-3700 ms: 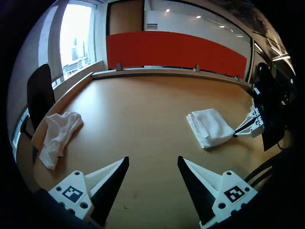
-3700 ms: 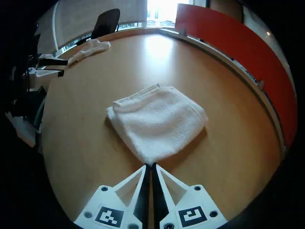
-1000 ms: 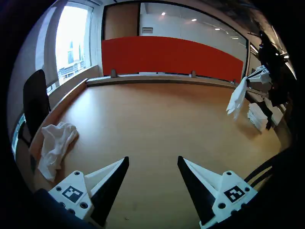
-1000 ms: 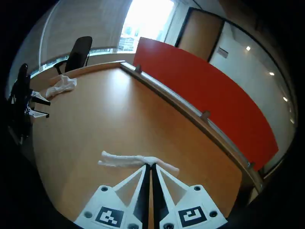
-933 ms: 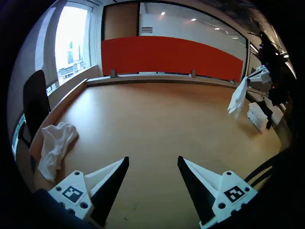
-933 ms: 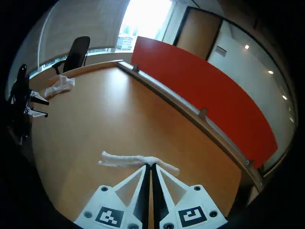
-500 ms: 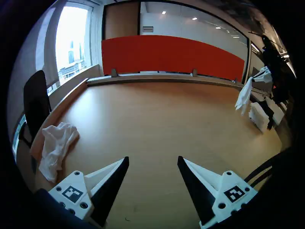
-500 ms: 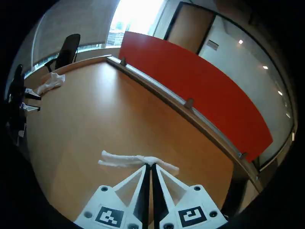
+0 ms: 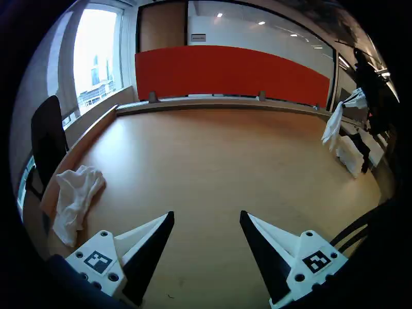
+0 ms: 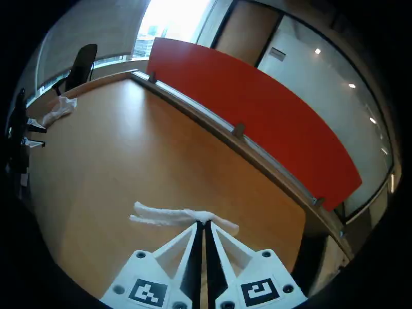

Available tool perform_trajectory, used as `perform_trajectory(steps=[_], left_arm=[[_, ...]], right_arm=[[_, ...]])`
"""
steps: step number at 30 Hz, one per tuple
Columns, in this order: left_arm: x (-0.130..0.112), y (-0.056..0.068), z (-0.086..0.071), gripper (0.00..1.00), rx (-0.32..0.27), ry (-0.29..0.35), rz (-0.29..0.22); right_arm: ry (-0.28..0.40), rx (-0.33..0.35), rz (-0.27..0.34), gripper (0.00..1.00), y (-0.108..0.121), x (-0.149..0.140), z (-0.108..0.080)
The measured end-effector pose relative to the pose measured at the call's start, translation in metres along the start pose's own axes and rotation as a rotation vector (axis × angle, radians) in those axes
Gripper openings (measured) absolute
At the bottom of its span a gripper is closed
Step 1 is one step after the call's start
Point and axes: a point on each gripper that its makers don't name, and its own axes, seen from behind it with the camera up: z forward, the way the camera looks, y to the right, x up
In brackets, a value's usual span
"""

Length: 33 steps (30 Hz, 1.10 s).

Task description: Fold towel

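Above the surface (image 10: 129, 149), the right gripper (image 10: 205, 222) clenches its jaws on a white towel (image 10: 165, 215); the left gripper (image 9: 206, 213) has its jaws released.

Open desk middle (image 9: 216, 154), crumpled towel (image 9: 74, 198) at left edge, red divider (image 9: 232, 72) behind

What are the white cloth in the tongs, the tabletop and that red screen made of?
The white cloth, pinched in the right tongs, looks like cotton terry: thick, limp, with a fuzzy edge. The tabletop looks like wood laminate or veneer: even brown, smooth, with a faint sheen. The red screen has a flat matt face, perhaps fabric or painted board; I cannot tell which.
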Motion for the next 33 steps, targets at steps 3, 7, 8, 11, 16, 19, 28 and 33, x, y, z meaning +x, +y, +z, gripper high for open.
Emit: perform_trajectory(steps=[3, 7, 8, 11, 16, 19, 28, 33], left_arm=[[0.001, 0.001, 0.001, 0.94, 0.0, -0.001, 0.004], [0.002, 0.002, 0.002, 0.94, 0.0, -0.002, 0.007], [0.002, 0.002, 0.002, 0.94, 0.0, -0.003, 0.007], [0.003, 0.003, 0.002, 0.94, -0.001, -0.004, 0.01], [0.005, 0.005, 0.003, 0.94, -0.003, -0.005, 0.014], [0.006, 0.007, 0.004, 0.94, -0.006, -0.005, 0.016], [0.01, 0.014, 0.007, 0.94, -0.018, -0.007, 0.029], [0.012, 0.017, 0.009, 0.94, -0.026, -0.005, 0.033]], right_arm=[[-0.006, -0.014, 0.005, 0.03, 0.011, -0.003, -0.001], [-0.017, -0.035, 0.009, 0.03, 0.027, -0.008, -0.004], [-0.021, -0.04, 0.01, 0.03, 0.031, -0.01, -0.004], [-0.03, -0.056, 0.009, 0.03, 0.044, -0.014, -0.007], [-0.042, -0.083, 0.012, 0.03, 0.062, -0.019, -0.012], [-0.046, -0.097, 0.019, 0.03, 0.071, -0.022, -0.015], [-0.054, -0.121, 0.039, 0.03, 0.086, -0.036, -0.027], [-0.064, -0.136, 0.052, 0.03, 0.092, -0.049, -0.038]])
